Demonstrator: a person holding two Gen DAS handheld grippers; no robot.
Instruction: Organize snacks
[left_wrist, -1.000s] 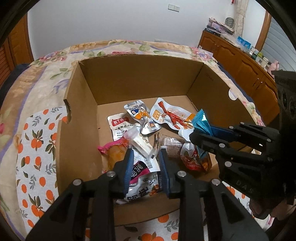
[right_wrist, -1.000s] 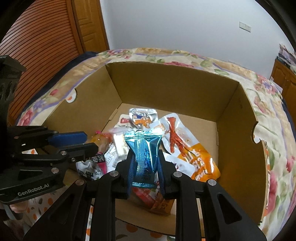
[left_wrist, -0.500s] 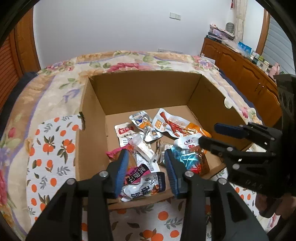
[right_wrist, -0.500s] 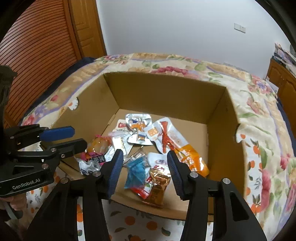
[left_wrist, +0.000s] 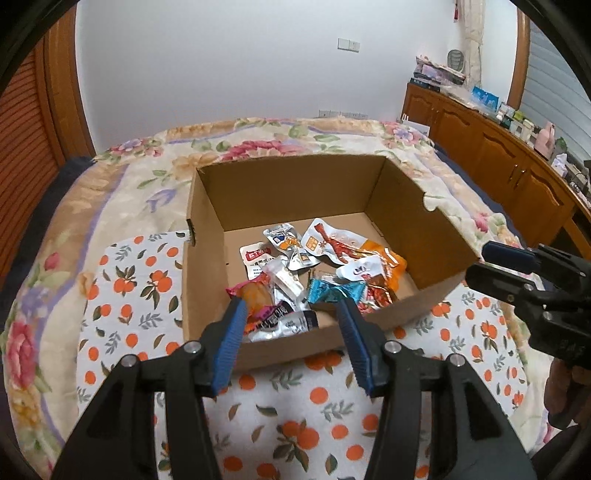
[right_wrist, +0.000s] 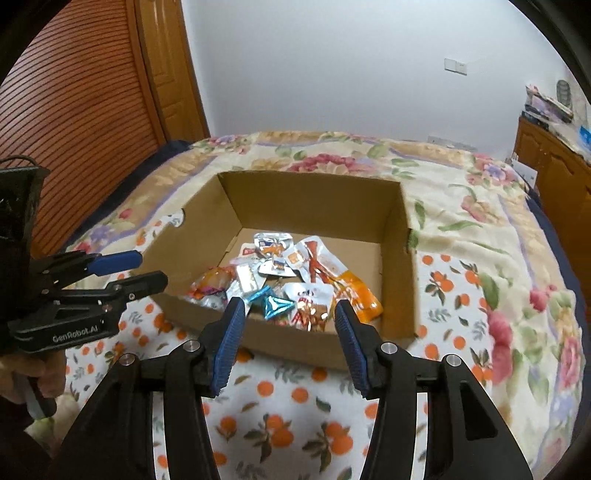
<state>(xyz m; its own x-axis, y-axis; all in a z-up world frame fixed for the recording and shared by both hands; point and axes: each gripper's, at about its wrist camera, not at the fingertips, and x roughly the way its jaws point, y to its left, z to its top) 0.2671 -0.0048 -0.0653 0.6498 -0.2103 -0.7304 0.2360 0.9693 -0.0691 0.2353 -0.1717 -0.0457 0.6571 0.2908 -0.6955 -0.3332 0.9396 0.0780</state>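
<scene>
An open cardboard box (left_wrist: 207, 266) (right_wrist: 395, 236) sits on an orange-print cloth on the bed. Several snack packets lie inside it: a shiny blue packet (left_wrist: 334, 290) (right_wrist: 273, 301), a white-and-orange chicken-feet packet (left_wrist: 343, 245) (right_wrist: 325, 264), a silver packet (left_wrist: 282, 236) and a pink-ended packet (left_wrist: 255, 295). My left gripper (left_wrist: 290, 319) is open and empty, held back above the box's near wall. My right gripper (right_wrist: 288, 321) is open and empty, also behind the near wall. Each gripper also shows in the other's view, the right one (left_wrist: 491, 264) and the left one (right_wrist: 136, 267).
The orange-print cloth (left_wrist: 140, 288) (right_wrist: 295, 398) lies over a floral bedspread (left_wrist: 258, 140). Wooden cabinets (left_wrist: 498, 155) with small items on top run along the right wall. A slatted wooden door (right_wrist: 74, 110) stands at the left.
My right gripper let go of the blue packet, which now lies in the box. My left gripper released its packet. Both grippers opened wide and drew back from the box.
</scene>
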